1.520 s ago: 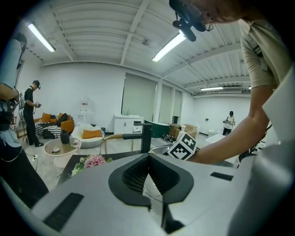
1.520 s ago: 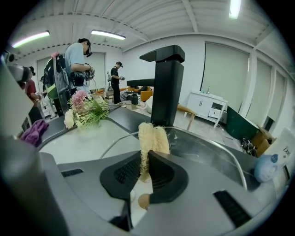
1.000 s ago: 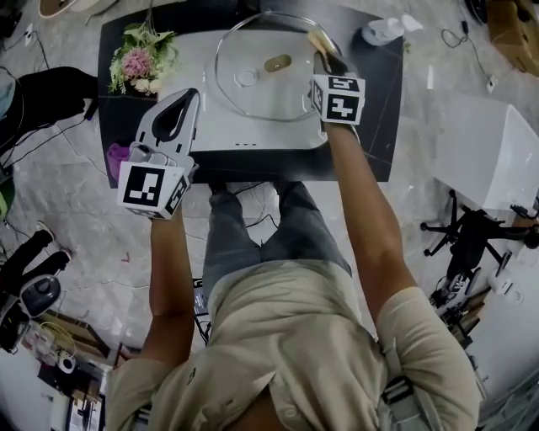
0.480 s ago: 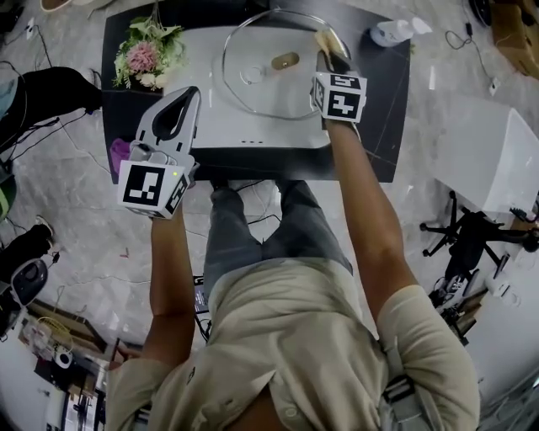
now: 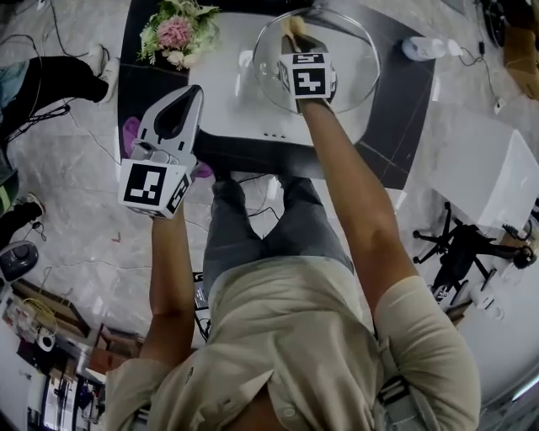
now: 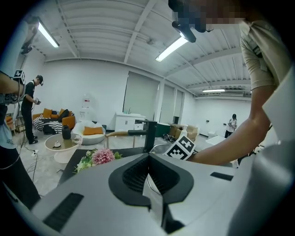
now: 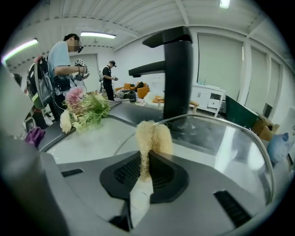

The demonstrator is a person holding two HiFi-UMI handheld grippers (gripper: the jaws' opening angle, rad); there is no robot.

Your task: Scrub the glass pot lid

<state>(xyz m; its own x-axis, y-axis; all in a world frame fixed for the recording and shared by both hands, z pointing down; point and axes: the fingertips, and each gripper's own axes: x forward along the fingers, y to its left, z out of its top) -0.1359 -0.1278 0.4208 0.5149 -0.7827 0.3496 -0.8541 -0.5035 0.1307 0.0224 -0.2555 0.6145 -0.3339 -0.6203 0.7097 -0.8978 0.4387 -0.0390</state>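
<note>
The round glass pot lid (image 5: 349,67) lies on the white sink top (image 5: 227,97). My right gripper (image 5: 293,38) is over the lid's left part, shut on a tan loofah scrubber (image 5: 290,23). In the right gripper view the scrubber (image 7: 153,136) sticks out past the jaws of the right gripper (image 7: 146,159), with the lid (image 7: 221,143) just beyond and to the right. My left gripper (image 5: 194,93) hovers at the near left edge of the sink top, away from the lid. The left gripper (image 6: 148,156) is shut with nothing in it.
A black faucet (image 7: 177,69) rises just behind the lid. A bunch of flowers (image 5: 177,34) lies at the far left of the counter. A pale bottle (image 5: 421,48) stands to the right, and a purple thing (image 5: 130,135) is at the left edge. People stand in the room behind.
My right gripper has carried the scrubber from the lid's right rim across to its left part. The left gripper has kept its place.
</note>
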